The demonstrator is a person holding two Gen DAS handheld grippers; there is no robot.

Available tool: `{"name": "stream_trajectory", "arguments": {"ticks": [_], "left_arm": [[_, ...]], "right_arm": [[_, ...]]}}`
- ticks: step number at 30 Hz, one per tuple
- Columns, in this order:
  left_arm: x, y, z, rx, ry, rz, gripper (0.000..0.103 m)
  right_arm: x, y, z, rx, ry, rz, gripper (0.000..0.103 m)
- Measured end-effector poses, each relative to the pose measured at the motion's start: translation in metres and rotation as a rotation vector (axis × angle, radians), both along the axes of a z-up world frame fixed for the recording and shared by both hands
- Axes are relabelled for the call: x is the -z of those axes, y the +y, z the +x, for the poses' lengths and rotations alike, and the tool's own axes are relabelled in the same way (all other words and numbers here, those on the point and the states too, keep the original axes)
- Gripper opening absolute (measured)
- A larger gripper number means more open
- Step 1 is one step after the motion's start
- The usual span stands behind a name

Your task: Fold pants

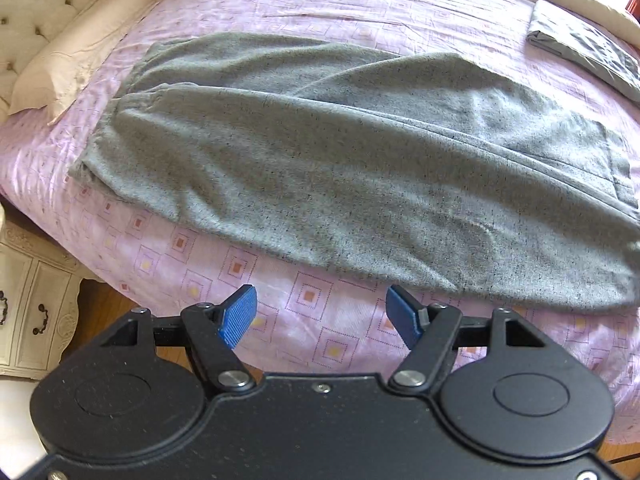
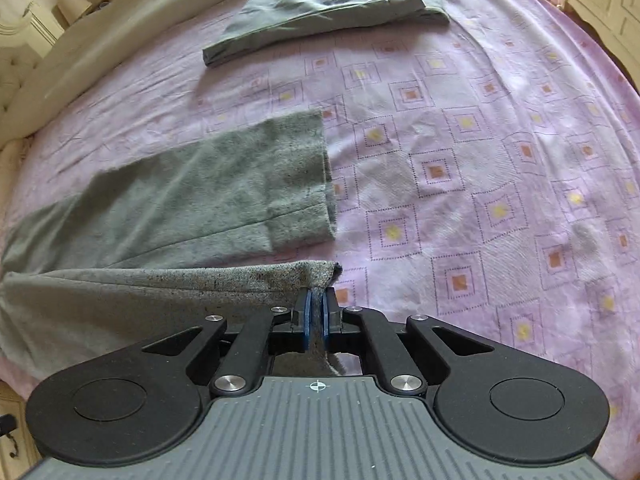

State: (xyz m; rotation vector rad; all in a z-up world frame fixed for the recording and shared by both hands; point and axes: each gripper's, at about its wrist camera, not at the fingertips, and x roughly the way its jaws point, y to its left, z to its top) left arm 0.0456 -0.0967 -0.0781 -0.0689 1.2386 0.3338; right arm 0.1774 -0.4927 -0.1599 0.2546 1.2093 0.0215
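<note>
Two grippers: our right gripper (image 2: 316, 314) pinches the pants (image 1: 340, 168) hem, legs lying crosswise; left gripper (image 1: 322, 316) spread.

- No legible text, brand, label or number appears in either view.
- One sign: a white crosshair mark (image 2: 318, 386) on the grey ribbed housing (image 2: 320, 428) of the right gripper (image 2: 316, 316).

Both cams ride grippers, looking steeply down along fingers at pink bedsheet (image 1: 320, 320). Left view sits back near bed edge, headboard side. Right view close over hem end. Shared: grey pants (image 1: 340, 168), folded green garment (image 2: 332, 4) far off.
</note>
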Motion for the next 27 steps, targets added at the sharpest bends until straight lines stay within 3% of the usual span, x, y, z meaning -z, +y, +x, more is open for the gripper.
{"name": "stream_trajectory", "arguments": {"ticks": [5, 9, 11, 13, 22, 27], "left_arm": [[0.006, 0.001, -0.005, -0.008, 0.033, -0.002, 0.073], [0.015, -0.001, -0.004, -0.007, 0.069, -0.008, 0.073], [0.017, -0.005, -0.003, 0.003, 0.077, -0.008, 0.073], [0.016, -0.01, -0.002, 0.022, 0.074, -0.002, 0.073], [0.007, -0.02, 0.008, 0.074, 0.048, 0.035, 0.073], [0.009, -0.021, 0.009, 0.07, 0.057, 0.039, 0.073]], "right_arm": [[-0.008, -0.007, -0.033, 0.052, -0.016, 0.032, 0.009], [-0.008, -0.011, -0.07, 0.122, 0.039, 0.103, 0.012], [-0.002, -0.01, -0.084, 0.162, 0.058, 0.126, 0.026], [0.007, -0.008, -0.093, 0.186, 0.083, 0.157, 0.028], [0.022, 0.002, -0.07, 0.267, 0.032, 0.234, 0.035], [0.025, 0.006, -0.061, 0.283, 0.039, 0.234, 0.032]]}}
